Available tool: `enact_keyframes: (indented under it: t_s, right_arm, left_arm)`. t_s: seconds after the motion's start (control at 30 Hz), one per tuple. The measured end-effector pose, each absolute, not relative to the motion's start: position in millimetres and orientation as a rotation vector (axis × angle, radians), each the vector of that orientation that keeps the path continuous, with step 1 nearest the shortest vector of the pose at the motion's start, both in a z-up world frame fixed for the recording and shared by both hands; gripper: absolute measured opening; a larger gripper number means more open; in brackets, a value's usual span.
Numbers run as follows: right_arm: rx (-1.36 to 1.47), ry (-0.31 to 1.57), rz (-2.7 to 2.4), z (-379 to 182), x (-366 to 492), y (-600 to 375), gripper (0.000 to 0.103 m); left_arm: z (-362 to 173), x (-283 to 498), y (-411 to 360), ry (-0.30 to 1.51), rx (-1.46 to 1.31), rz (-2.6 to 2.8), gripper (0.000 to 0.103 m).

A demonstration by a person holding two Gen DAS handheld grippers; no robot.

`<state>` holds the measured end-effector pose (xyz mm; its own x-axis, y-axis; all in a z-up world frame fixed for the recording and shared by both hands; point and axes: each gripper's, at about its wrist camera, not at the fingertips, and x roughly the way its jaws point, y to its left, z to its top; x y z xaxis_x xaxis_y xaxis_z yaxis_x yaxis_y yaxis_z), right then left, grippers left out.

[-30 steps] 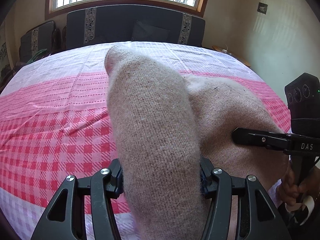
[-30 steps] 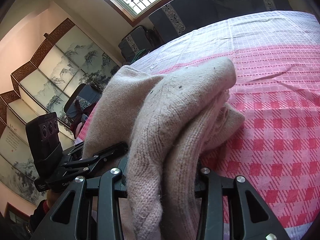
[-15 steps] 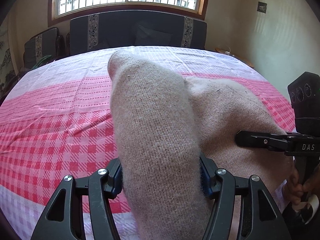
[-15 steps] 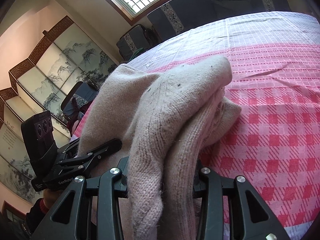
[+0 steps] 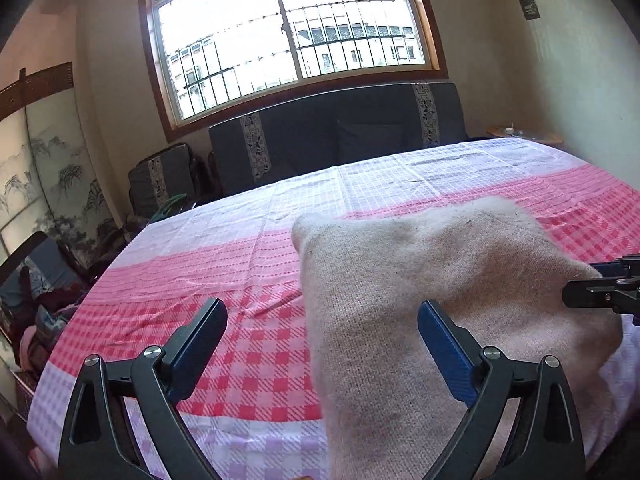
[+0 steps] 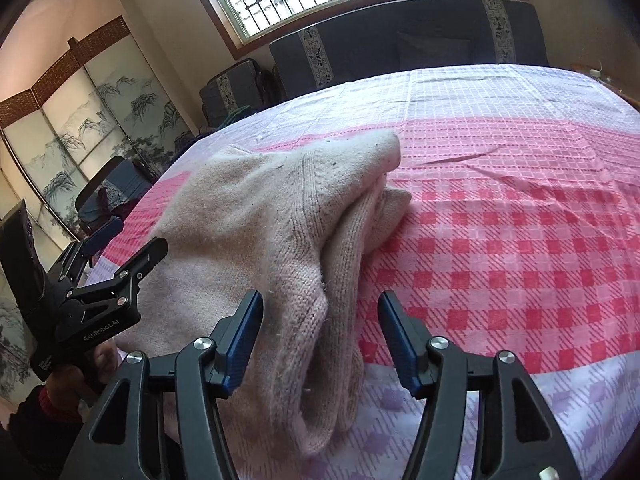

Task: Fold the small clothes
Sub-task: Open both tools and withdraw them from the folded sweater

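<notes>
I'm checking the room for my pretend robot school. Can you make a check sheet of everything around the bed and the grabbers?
Surface: bed cover, pink and white checks, a few light wrinkles.
Job's things: beige knitted garment, folded over itself, lying on the cover.
Clutter: nothing seen on the cover besides the garment.
Grippers: left gripper open, jaws just opened, garment partly between them but not pinched; right gripper open, jaws just opened, pads clear of the knit edge that lies between them.
Cables: nothing seen.
Surroundings: barred window; dark sofa behind the bed; painted folding screen; small wooden table in the corner.
</notes>
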<state>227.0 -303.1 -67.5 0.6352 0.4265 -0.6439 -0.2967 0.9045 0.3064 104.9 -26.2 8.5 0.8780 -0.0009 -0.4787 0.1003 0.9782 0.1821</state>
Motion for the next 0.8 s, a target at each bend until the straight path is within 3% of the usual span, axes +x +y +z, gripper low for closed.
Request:
enact_keyframes:
  t_s: [0.07,0.23,0.8]
  right_arm:
    - [0.163,0.709,0.397,-51,216,-306,0.059]
    - [0.136,0.583,0.386,-19,200,-308,0.071]
    - [0.062,0.554,0.367,-16,175,-295,0.074]
  left_arm:
    - [23,99,-21,0.48,0.17,-0.051,0.102]
    - [55,81,-16,0.423,0.103,-0.094,0.103]
    - [74,70,-32,0.378,0.107,-0.031,0.103]
